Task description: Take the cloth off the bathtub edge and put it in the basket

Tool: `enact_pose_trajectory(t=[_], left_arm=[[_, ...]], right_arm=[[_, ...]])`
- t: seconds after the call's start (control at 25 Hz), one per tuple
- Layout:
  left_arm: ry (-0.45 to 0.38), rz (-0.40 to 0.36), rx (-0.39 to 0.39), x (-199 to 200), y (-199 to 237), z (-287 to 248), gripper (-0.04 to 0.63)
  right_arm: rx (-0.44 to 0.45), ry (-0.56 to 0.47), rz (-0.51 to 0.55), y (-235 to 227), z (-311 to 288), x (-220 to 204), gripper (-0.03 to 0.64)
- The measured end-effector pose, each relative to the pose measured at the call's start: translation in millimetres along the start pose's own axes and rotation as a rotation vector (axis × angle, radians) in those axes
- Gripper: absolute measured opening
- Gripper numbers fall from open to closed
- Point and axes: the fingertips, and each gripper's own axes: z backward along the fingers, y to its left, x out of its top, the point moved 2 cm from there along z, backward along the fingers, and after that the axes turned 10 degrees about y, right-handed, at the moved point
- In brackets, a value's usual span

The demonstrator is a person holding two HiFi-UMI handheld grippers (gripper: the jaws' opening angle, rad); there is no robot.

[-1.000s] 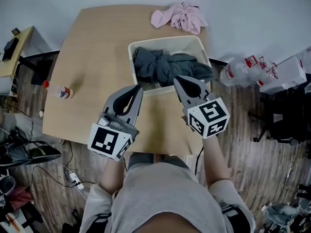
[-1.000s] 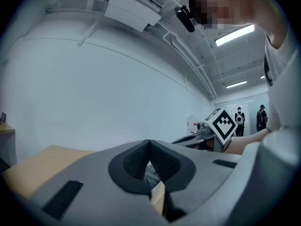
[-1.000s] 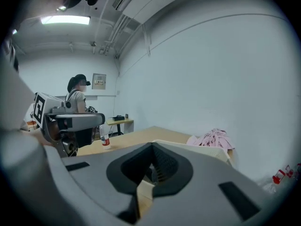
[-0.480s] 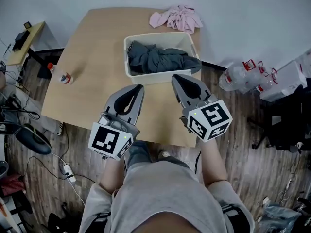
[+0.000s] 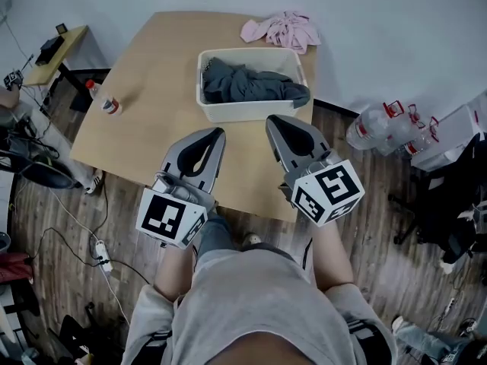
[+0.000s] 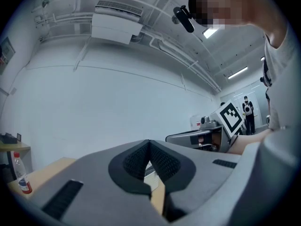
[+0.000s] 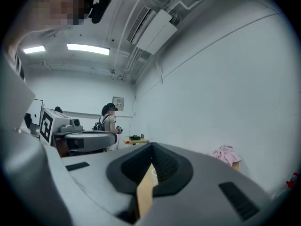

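left claw and right claw both closed, holding nothing.

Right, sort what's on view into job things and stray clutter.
Job: white plastic basket; dark grey cloth lying in it; left gripper and right gripper, both shut, empty.
Lying about: crumpled pink cloth; small red-capped plastic bottle; clear plastic bottles on the floor.

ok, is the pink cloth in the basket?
No, the pink cloth lies on the table beyond the basket, which holds only dark grey cloth.
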Motion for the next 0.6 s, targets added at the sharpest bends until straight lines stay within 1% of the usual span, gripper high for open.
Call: enact_pose_trajectory(t=[0.2, 0.6], left_arm=[[-0.007, -0.014, 0.019, 5, -14, 10, -0.003], [-0.021, -0.037, 0.003, 16, -21, 28, -0.003]], right_arm=[[0.019, -0.025, 0.012, 7, 18, 2, 0.009], [0.000, -0.067, -0.009, 25, 37, 8, 0.009]])
